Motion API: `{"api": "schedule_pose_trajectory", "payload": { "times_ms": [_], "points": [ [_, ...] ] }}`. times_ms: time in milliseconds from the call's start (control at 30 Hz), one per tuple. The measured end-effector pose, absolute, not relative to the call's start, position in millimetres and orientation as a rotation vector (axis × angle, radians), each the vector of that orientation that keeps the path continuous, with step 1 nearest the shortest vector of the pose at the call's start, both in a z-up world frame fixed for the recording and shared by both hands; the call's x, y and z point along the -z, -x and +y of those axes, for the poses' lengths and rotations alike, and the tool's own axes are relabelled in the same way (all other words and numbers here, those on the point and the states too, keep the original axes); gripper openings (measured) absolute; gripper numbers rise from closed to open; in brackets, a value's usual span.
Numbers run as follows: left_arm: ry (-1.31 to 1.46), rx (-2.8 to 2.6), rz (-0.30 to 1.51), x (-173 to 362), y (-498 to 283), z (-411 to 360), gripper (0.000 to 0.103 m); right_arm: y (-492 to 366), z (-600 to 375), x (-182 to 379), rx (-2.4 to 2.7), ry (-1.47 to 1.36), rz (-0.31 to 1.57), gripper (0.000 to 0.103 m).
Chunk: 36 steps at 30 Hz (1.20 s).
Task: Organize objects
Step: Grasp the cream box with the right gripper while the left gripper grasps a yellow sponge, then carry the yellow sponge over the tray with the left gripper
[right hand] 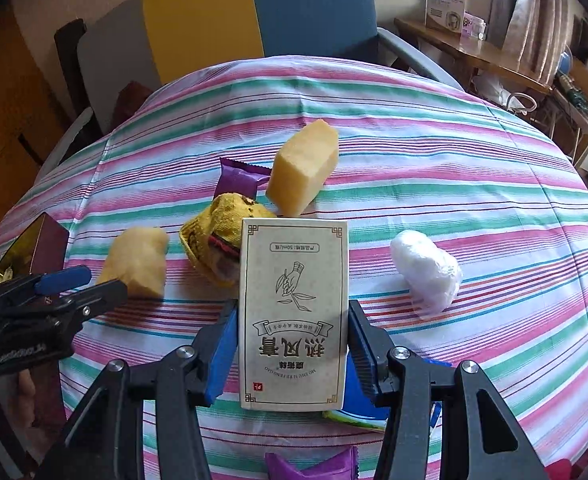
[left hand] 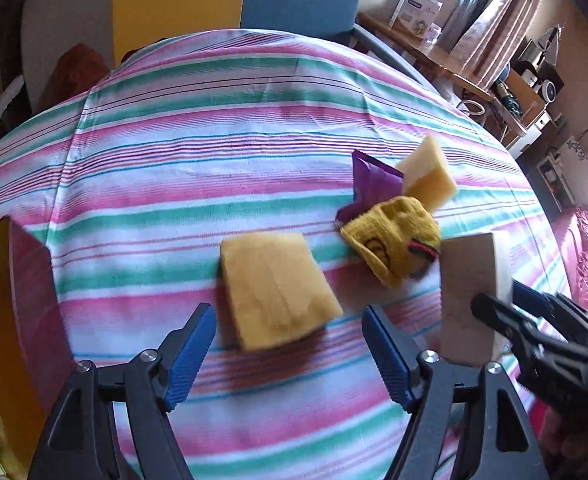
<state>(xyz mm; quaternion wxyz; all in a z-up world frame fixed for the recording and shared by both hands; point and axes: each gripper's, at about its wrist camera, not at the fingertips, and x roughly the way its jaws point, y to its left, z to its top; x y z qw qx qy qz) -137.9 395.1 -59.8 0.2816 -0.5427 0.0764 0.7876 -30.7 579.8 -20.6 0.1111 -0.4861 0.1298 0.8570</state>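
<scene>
both wrist views look steeply down, close; share yellow sock (left hand: 389, 240), striped cloth (right hand: 453, 168).

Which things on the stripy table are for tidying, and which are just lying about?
For tidying: beige printed carton in the right gripper, two yellow sponge blocks, yellow knitted cloth, purple wrapper, white plastic bundle.
Lying about: blue chair, white box on the side shelf.

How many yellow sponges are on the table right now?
2. One sponge lies just ahead of the open left gripper; the other sponge rests farther back beside the purple packet. More may be hidden.
</scene>
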Motion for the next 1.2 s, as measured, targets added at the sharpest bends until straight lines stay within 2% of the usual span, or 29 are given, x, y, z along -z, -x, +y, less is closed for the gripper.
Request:
{"api": "schedule_pose_trajectory", "payload": {
  "times_ms": [67,133,233,633,1200],
  "points": [
    [1.477,-2.124,0.231,70,147,402,0.077,31,580,20,-2.515,1.425,0.370,0.052],
    [1.532,-2.095,0.214,83,155,403,0.062,32,581,21,-2.514,1.427,0.368,0.052],
    [1.484,-2.094,0.173,75,147,396,0.057,31,583,22,-2.510,1.426,0.361,0.052],
    [1.234,-2.132,0.237,14,58,333,0.057,32,586,22,-2.501,1.411,0.353,0.052],
    [1.165,-2.389,0.180,-22,23,203,0.057,33,582,31,-2.463,1.422,0.290,0.052]
  ]
}}
